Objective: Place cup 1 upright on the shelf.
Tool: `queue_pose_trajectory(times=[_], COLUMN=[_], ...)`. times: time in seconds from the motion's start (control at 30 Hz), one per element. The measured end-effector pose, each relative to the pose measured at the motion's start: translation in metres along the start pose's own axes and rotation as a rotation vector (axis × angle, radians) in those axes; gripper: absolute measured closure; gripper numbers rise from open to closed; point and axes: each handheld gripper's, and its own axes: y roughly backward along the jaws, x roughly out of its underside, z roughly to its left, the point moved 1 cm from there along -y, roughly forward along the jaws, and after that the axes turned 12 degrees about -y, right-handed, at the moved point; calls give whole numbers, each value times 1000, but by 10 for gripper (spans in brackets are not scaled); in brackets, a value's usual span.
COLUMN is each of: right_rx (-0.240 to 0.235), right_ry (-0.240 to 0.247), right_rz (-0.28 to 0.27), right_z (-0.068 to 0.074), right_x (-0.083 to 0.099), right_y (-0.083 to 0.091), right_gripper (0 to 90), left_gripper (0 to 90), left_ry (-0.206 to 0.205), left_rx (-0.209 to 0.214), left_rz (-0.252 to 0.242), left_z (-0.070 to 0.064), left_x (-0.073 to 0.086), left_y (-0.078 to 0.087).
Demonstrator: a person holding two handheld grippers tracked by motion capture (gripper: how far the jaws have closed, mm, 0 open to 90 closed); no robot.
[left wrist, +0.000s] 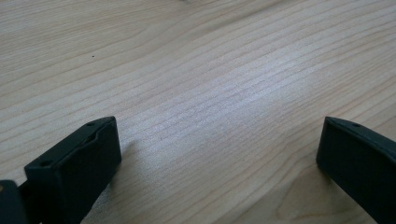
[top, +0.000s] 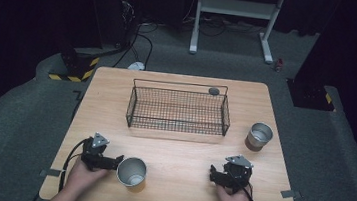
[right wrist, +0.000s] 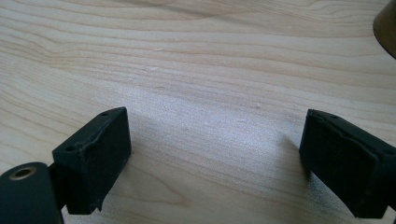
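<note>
Two metal cups stand upright on the wooden table [top: 181, 151]. One cup [top: 132, 171] is at the front left, right beside my left gripper [top: 117, 162]. The other cup [top: 259, 135] stands at the right, beside a black wire basket [top: 178, 111]. My right gripper [top: 213, 175] rests at the front right, well apart from both cups. In the left gripper view my left gripper [left wrist: 219, 135] is open over bare wood. In the right gripper view my right gripper [right wrist: 215, 123] is open too, and a rounded cup edge [right wrist: 387, 28] shows at the top right corner.
A small grey round object [top: 213, 90] sits at the basket's back right rim. Bare wood lies between the two grippers and in front of the basket. A white stand [top: 236, 8] and cables are on the floor beyond the table.
</note>
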Motion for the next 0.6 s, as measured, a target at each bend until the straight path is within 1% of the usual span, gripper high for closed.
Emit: queue_pose_trajectory(times=[0.53, 0.6], right_rx=[0, 0], right_ry=[-2, -2], right_rz=[1, 1], right_z=[0, 0], right_x=[0, 0], right_y=[0, 0], right_gripper=[89, 89], left_gripper=[6, 8], left_ry=[-12, -8], left_rx=[22, 28], left_rz=[6, 6], left_z=[1, 2], left_x=[0, 0], left_y=[2, 2])
